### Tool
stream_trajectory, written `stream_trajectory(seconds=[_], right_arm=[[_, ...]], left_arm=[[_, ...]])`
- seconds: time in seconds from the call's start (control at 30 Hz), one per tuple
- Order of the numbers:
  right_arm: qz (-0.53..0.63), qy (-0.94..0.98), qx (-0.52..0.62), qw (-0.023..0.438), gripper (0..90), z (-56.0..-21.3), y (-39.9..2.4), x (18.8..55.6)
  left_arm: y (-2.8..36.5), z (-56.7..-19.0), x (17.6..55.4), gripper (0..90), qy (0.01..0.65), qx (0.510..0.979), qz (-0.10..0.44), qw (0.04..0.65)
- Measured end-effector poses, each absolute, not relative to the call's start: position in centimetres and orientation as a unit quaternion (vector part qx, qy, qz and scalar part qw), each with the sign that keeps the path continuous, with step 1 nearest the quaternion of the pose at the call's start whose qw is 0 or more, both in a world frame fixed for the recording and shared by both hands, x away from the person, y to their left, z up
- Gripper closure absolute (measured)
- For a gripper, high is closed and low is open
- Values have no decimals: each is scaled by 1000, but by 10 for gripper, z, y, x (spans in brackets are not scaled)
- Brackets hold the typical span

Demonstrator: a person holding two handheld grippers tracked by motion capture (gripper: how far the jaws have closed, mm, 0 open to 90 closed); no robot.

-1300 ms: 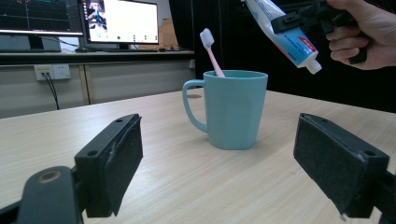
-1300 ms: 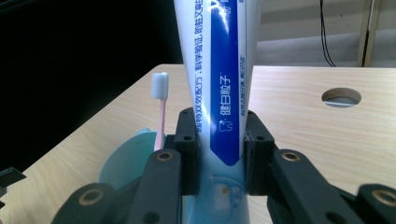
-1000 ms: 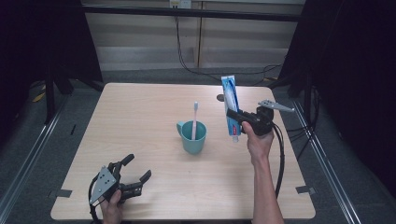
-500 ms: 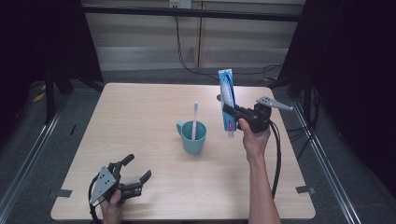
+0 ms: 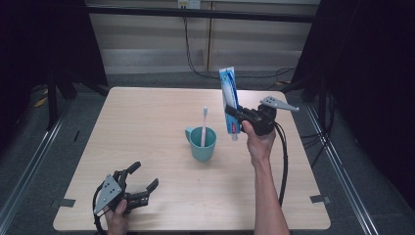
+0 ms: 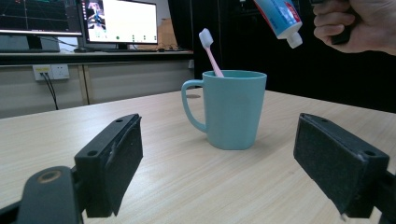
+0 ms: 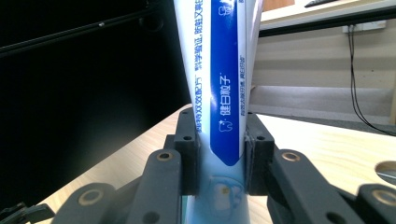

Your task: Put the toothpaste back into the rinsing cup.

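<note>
Dark room, pale wood table (image 5: 161,110) | left gripper (image 5: 131,190) fingers spread | right gripper (image 5: 234,113) fingers pinching toothpaste tube (image 5: 229,98)

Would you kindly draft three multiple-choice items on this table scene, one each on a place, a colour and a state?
1. Where is the pink toothbrush with white bristles?
A. flat on the table
B. standing in the teal handled mug
C. in the left gripper

2. What colour is the cap of the blue-and-white toothpaste tube?
A. white
B. red
C. black

3. How do the jaws of the left gripper stand?
A. shut on the mug
B. shut on nothing
C. open, with nothing between them

Answers:
1 B: its handle goes down inside the mug in the high view.
2 A: the left gripper view shows a white cap at the tube's lower end.
3 C: both pads stand wide apart over the bare light wooden table, while the right gripper is clamped on the tube.
</note>
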State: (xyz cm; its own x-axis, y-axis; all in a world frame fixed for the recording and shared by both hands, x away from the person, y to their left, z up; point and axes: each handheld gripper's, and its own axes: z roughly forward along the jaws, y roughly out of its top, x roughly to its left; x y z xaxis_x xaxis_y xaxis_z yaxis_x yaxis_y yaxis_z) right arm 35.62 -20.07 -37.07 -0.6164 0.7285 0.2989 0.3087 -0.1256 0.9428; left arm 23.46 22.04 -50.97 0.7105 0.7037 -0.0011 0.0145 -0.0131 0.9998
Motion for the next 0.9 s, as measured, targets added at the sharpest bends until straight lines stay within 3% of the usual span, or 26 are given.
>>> stream_trajectory(seconds=[0.9], right_arm=[[640,659,371,136,718,-375,-156,376]], left_arm=[[221,-510,235,156,270,661,264,648]])
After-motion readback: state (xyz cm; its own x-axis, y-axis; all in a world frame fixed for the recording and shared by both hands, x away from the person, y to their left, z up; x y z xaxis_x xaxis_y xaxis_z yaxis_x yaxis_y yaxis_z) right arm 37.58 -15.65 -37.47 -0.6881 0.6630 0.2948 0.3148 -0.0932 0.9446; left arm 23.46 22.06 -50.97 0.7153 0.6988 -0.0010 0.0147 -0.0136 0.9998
